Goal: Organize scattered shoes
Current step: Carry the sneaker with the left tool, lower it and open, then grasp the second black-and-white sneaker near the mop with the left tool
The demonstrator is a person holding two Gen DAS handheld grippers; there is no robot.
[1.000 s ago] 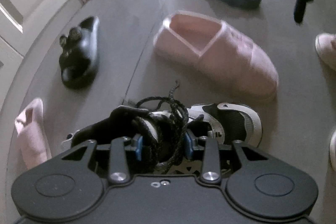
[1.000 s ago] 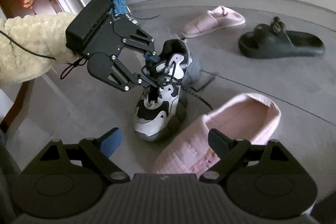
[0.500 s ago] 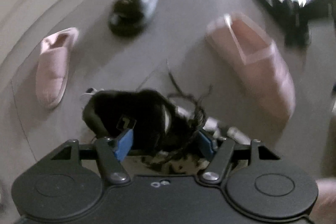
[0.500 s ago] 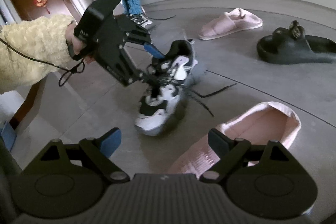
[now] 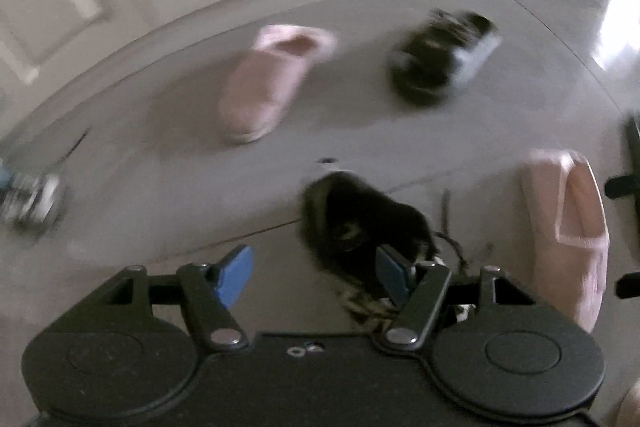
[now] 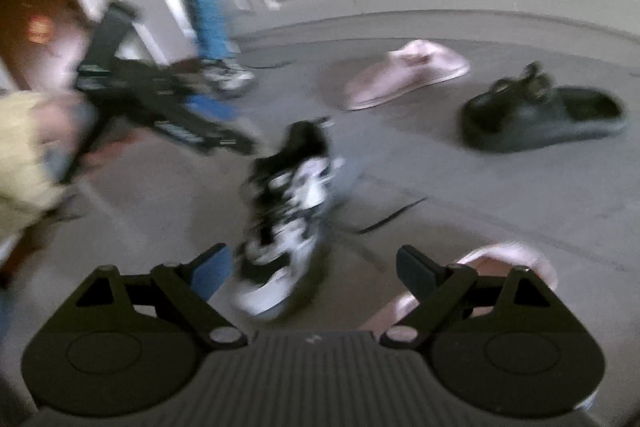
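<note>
Seeing both my grippers, left (image 5: 314,273) & right (image 6: 314,269), w/ fingers spread and gripping nothing, sneaker (image 6: 286,215) on floor (image 6: 500,195) btwn them.

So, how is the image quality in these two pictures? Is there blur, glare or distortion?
Left wrist view: strong motion blur smears the black sandal and far pink slipper; bright glare washes out the floor at the upper right. Right wrist view: the left gripper and the sneaker are streaked with blur. Both views: fisheye bends the wall base into a curve.
</note>
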